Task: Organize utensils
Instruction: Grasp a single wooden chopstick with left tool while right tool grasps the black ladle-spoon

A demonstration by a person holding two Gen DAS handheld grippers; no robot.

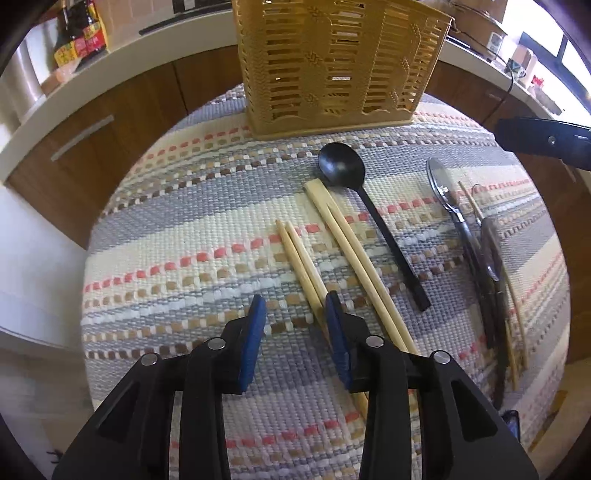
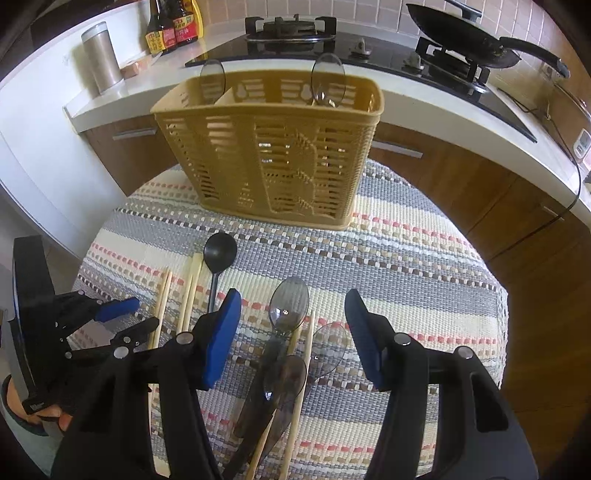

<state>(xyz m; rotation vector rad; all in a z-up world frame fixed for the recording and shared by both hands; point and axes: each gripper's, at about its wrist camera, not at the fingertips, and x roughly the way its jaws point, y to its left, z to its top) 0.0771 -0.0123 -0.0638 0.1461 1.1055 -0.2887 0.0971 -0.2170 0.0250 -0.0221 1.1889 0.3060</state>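
A tan slotted utensil basket (image 1: pixel 332 62) stands at the far side of the woven mat; it shows in the right wrist view (image 2: pixel 269 147) with two clear spoons (image 2: pixel 327 79) standing in it. On the mat lie two pairs of bamboo chopsticks (image 1: pixel 306 266), a black spoon (image 1: pixel 341 168) and a pile of smoky clear spoons with chopsticks (image 1: pixel 480 240). My left gripper (image 1: pixel 295 306) is open, low over the near ends of the left chopstick pair. My right gripper (image 2: pixel 291 306) is open above the clear spoon pile (image 2: pixel 288 306). The left gripper also shows in the right wrist view (image 2: pixel 125 317).
The striped woven mat (image 1: pixel 184 240) covers a round table. Behind it runs a white counter (image 2: pixel 424 99) with wooden cabinets, a gas hob (image 2: pixel 291 29), a black pan (image 2: pixel 458 33), sauce bottles (image 2: pixel 173 26) and a steel canister (image 2: pixel 101 55).
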